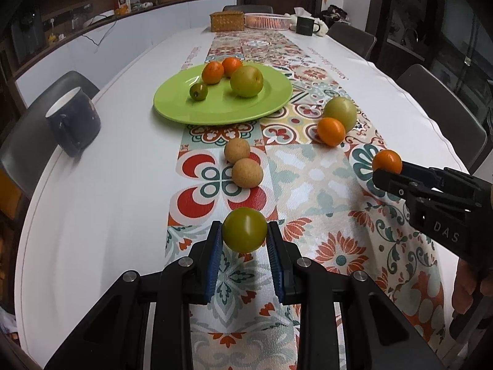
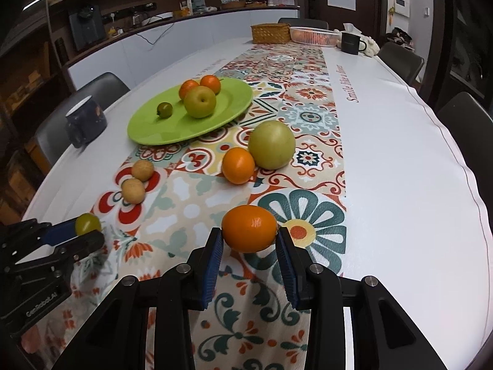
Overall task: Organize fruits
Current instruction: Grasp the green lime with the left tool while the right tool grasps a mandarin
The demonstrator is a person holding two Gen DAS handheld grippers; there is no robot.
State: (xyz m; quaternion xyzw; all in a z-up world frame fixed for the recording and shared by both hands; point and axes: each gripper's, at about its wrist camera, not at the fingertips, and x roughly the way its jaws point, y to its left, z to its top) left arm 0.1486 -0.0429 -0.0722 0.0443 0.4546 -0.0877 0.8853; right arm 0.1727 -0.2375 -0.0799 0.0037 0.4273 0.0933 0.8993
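My left gripper (image 1: 245, 234) is shut on a small green fruit (image 1: 245, 229), held just above the patterned runner. My right gripper (image 2: 249, 236) is shut on an orange (image 2: 249, 228), also lifted slightly off the cloth. Each gripper shows in the other's view with its fruit: the right gripper (image 1: 389, 166), the left gripper (image 2: 91, 228). Farther back a green plate (image 1: 246, 111) holds two oranges, a green pear (image 1: 246, 80) and a small green fruit (image 1: 198, 91). Loose on the runner lie two tan round fruits (image 1: 243, 163), an orange (image 1: 331, 131) and a large green fruit (image 1: 340, 112).
A dark blue mug (image 1: 75, 120) stands near the table's left edge. At the far end are a woven basket (image 1: 227, 21), a pink basket (image 1: 267, 20) and a black mug (image 2: 350, 42). Chairs ring the table. A person's fingers (image 1: 468, 289) show at the right.
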